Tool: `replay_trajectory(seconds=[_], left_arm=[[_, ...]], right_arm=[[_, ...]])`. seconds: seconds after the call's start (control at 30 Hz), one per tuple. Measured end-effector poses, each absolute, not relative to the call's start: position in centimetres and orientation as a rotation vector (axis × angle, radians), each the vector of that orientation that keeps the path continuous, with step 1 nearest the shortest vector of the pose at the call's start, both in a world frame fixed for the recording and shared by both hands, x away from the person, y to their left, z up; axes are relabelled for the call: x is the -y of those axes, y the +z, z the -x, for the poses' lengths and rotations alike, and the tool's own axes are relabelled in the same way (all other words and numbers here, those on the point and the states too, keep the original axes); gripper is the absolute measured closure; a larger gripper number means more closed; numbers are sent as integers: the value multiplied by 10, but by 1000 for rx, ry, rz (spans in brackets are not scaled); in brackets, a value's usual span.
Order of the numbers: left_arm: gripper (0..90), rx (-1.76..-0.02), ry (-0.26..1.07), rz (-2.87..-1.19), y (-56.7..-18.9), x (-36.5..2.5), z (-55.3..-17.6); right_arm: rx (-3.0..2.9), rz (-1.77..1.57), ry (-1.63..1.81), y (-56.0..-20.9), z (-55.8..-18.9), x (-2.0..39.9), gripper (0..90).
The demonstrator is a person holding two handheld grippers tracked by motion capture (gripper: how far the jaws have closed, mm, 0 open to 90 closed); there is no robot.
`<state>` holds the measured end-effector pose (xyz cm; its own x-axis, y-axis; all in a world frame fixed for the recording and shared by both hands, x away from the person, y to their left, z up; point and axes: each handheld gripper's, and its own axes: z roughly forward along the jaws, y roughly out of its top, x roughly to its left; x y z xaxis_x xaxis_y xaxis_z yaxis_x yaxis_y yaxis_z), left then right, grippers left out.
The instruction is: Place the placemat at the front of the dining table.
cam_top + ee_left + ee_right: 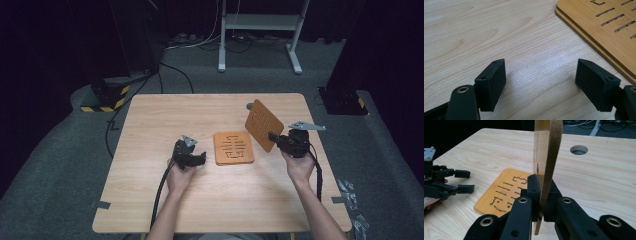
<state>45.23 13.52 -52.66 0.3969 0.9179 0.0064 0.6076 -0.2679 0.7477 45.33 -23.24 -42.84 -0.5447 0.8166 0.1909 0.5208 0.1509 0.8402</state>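
Near the right edge of the table [150,200], right gripper [272,136] clamps a slotted wooden board [263,124] by its lower edge, held tilted up off the surface. Stack of matching boards [233,148] lies flat mid-table, nearer the front edge. Left gripper [202,158] just left of the stack, jaws apart, nothing between them. Round hole [579,149] near the table's far edge.
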Motion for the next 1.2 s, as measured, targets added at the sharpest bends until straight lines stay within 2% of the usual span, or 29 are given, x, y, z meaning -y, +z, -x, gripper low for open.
replay_trajectory(seconds=[1.2], left_arm=[[246, -1300, 594, -1986, -527, -135, -452]], right_arm=[[-2000, -1439, 1218, -449, -445, 290, 865]])
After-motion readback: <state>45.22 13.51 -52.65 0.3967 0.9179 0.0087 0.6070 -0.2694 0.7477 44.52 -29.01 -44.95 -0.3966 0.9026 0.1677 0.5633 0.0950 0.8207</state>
